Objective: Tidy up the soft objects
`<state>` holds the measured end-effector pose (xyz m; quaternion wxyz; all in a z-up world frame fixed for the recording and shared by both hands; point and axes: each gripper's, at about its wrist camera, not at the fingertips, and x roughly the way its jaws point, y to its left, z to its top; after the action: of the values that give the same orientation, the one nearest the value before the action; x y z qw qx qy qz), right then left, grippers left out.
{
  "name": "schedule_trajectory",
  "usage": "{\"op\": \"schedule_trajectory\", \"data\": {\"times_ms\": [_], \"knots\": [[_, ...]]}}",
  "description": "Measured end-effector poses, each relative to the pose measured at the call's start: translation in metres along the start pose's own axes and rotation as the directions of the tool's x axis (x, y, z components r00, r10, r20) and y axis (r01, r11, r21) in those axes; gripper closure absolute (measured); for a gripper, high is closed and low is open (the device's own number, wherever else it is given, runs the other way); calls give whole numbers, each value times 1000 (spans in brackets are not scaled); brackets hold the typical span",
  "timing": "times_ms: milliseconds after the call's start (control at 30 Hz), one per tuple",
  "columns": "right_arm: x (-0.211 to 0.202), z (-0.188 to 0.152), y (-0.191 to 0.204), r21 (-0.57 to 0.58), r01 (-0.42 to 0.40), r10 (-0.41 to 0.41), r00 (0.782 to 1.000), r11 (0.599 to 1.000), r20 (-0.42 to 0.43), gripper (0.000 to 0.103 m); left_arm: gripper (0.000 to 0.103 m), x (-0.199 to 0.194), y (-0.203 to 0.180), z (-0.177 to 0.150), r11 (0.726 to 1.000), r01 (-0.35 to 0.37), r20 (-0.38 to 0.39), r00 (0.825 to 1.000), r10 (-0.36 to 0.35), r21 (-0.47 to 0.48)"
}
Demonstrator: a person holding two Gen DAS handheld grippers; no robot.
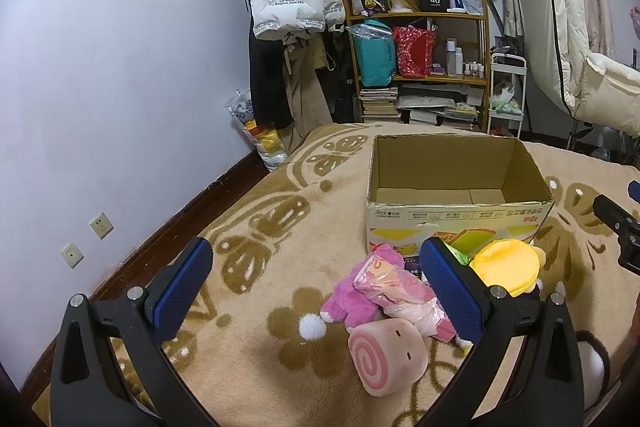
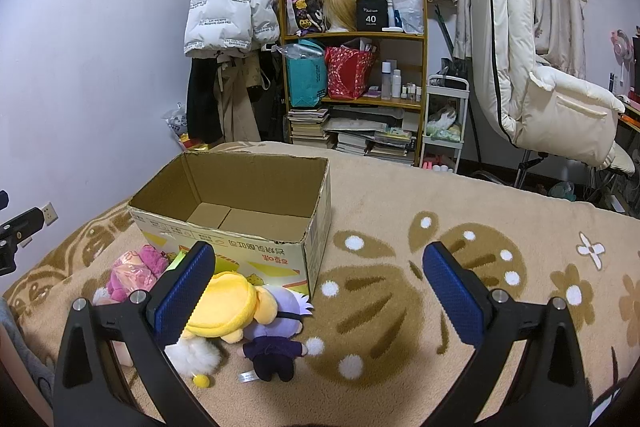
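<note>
Two spread grippers above a pile of toys at a box.

Left gripper [image 1: 316,287] is wide apart, gripping nothing; between its fingers lie a pink plush [image 1: 352,301], a bagged pink item [image 1: 400,293] across it, and a swirl-roll cushion [image 1: 386,357] nearest. Its right finger partly hides the yellow plush [image 1: 506,265]. Right gripper [image 2: 318,295] is also released; by its left finger lie that yellow plush [image 2: 230,307] and a purple-haired doll [image 2: 276,331]. Beyond the fingertips stands the open box [image 1: 452,219] on a beige blanket [image 2: 420,307].
</note>
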<state>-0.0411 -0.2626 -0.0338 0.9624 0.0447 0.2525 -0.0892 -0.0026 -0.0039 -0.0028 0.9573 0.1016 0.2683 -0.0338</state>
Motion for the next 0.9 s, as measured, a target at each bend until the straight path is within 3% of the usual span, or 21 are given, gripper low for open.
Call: {"op": "schedule_trajectory", "data": {"times_ms": [900], "knots": [[2, -3, -1, 3, -2, 2, 1000, 1000, 2, 0, 0, -1, 1, 3, 1000, 12, -3, 1000, -12, -7]]}}
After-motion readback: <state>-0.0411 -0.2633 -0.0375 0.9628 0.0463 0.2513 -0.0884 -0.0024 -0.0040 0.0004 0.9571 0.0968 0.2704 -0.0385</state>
